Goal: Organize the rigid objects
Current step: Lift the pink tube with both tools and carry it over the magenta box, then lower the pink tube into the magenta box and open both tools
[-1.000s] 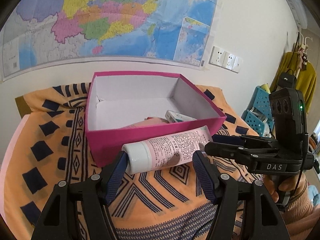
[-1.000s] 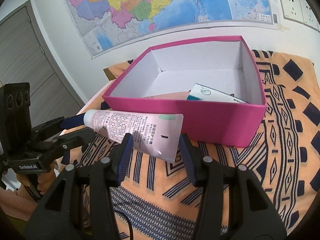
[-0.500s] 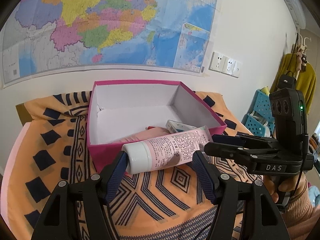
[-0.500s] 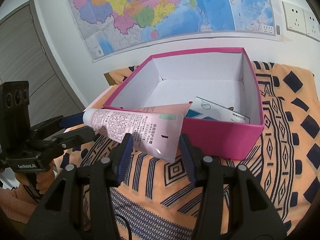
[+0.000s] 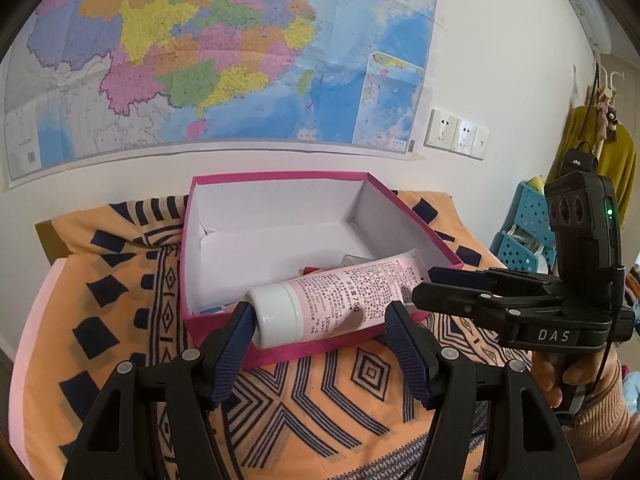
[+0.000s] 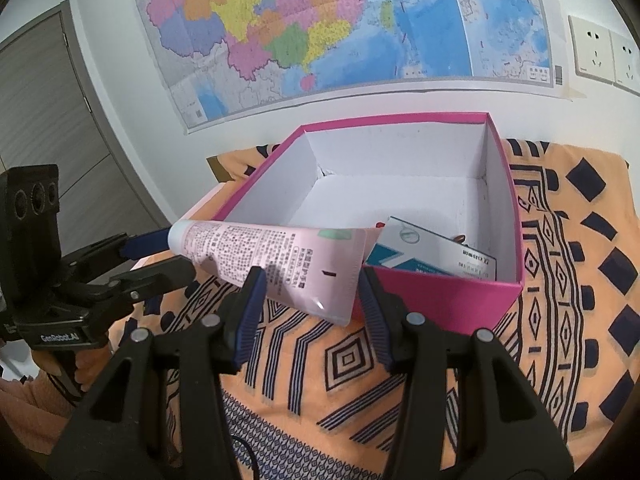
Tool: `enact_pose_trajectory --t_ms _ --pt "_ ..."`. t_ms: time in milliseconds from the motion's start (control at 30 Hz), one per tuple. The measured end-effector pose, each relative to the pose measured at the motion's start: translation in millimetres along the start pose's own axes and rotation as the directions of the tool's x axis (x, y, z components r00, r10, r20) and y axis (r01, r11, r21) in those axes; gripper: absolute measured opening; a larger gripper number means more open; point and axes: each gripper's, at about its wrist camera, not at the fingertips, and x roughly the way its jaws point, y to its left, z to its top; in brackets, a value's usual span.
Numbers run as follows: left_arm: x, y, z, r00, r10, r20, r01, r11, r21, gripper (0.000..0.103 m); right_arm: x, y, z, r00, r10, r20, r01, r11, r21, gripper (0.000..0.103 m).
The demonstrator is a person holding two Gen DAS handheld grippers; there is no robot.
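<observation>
Inside pink box (image 6: 448, 308): blue-white carton (image 6: 424, 254); tube (image 6: 280, 264) above rim.

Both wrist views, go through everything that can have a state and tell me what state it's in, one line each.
Pink tube: capped, held off the cloth over the box's front edge.
Pink box: open, no lid.
Blue-and-white carton: lying flat inside the box.
Left gripper: gripping the tube's cap end.
Right gripper: gripping the tube's flat end.
</observation>
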Motion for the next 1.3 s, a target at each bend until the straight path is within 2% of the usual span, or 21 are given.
enact_pose_trajectory --t_ms 1300 --pt "17 11 19 1.0 0.026 0.008 -0.026 1.0 0.017 0.068 17 -8 25 1.0 -0.018 0.006 0.018 1.0 -0.001 0.051"
